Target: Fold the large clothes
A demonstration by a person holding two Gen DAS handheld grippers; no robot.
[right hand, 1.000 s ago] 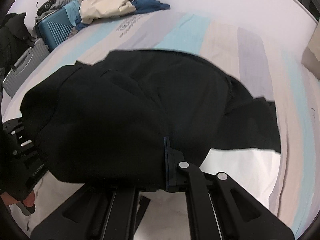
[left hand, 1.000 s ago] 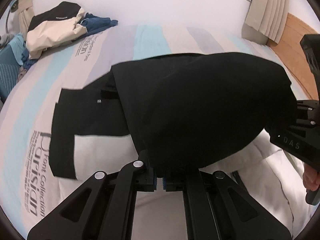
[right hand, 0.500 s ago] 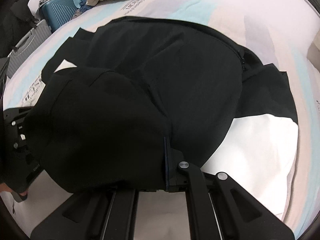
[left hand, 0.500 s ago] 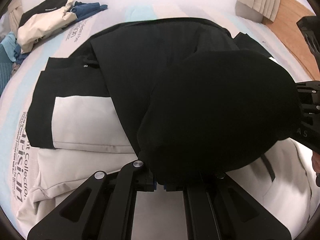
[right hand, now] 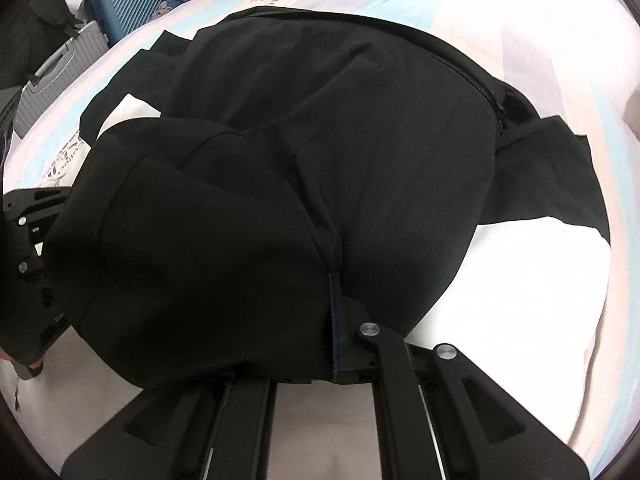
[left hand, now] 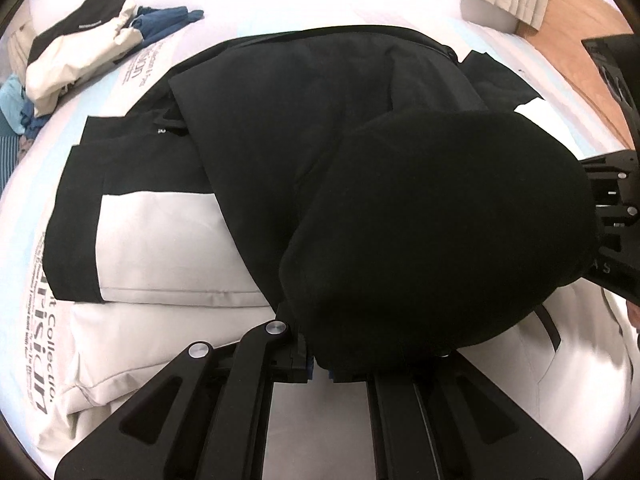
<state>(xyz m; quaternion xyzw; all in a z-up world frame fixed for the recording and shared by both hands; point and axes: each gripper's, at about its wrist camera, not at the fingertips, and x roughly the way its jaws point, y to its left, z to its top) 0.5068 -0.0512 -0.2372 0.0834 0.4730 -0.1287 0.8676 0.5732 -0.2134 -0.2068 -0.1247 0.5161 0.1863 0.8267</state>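
Observation:
A large black and off-white jacket lies spread on the bed, also in the right wrist view. Its black hood end is lifted and bulges between both grippers, also in the right wrist view. My left gripper is shut on the black fabric's edge. My right gripper is shut on the same edge further right. The right gripper's body shows at the right of the left wrist view. The fingertips are hidden by cloth.
The bed has a striped sheet with printed lettering. A pile of other clothes lies at the far left corner. A blue suitcase and a grey case stand beside the bed. A wooden floor shows at the right.
Both grippers have carried the black fabric toward me and lower over the jacket. More of the off-white panels now shows on both sides.

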